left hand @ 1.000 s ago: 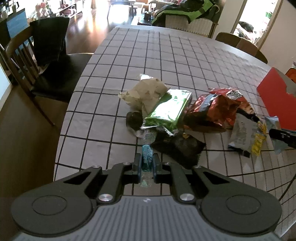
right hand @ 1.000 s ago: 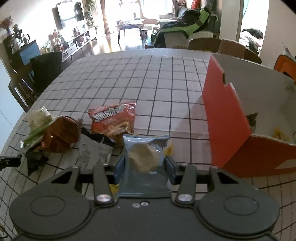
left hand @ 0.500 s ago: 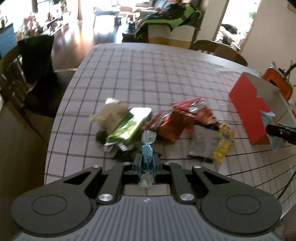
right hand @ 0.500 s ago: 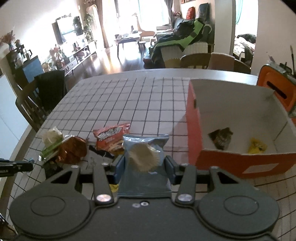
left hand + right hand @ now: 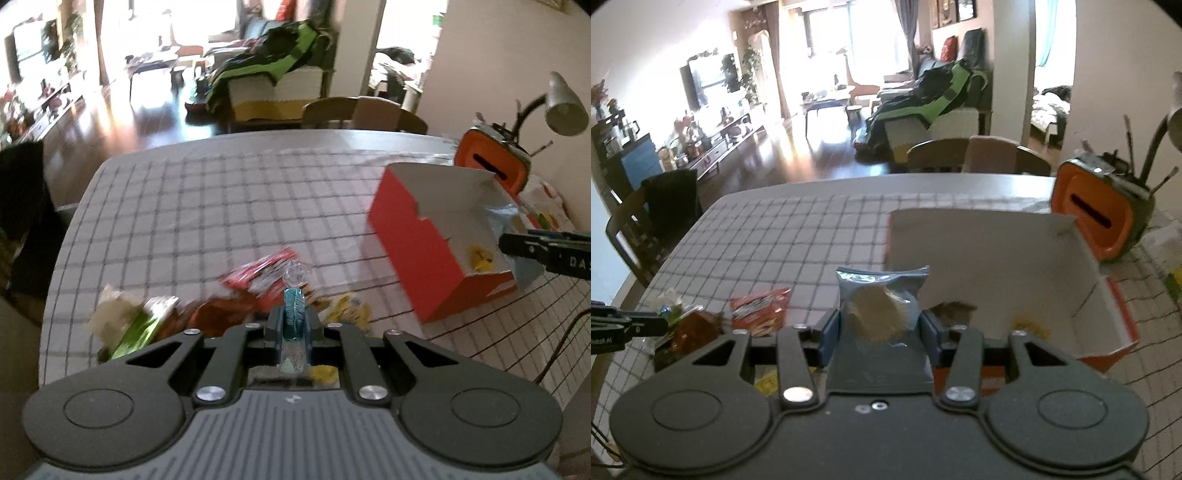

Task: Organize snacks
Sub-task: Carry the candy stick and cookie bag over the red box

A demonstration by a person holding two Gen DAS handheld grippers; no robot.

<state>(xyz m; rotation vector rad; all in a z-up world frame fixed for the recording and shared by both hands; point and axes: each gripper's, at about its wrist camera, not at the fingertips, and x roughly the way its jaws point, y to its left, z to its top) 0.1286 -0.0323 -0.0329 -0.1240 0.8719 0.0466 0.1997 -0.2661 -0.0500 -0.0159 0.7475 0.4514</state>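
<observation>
Snacks are held in both tongs: the left gripper (image 5: pixel 293 325) pinches a small blue twist-wrapped candy (image 5: pixel 294 317), and the right gripper (image 5: pixel 881 328) clamps a pale-blue cookie packet (image 5: pixel 881 314) above the open red cardboard box (image 5: pixel 1100 291). Two packets already lie inside the box. Several bags, including a red crinkled one (image 5: pixel 759 310), remain piled on the checked tablecloth (image 5: pixel 221 206).
</observation>
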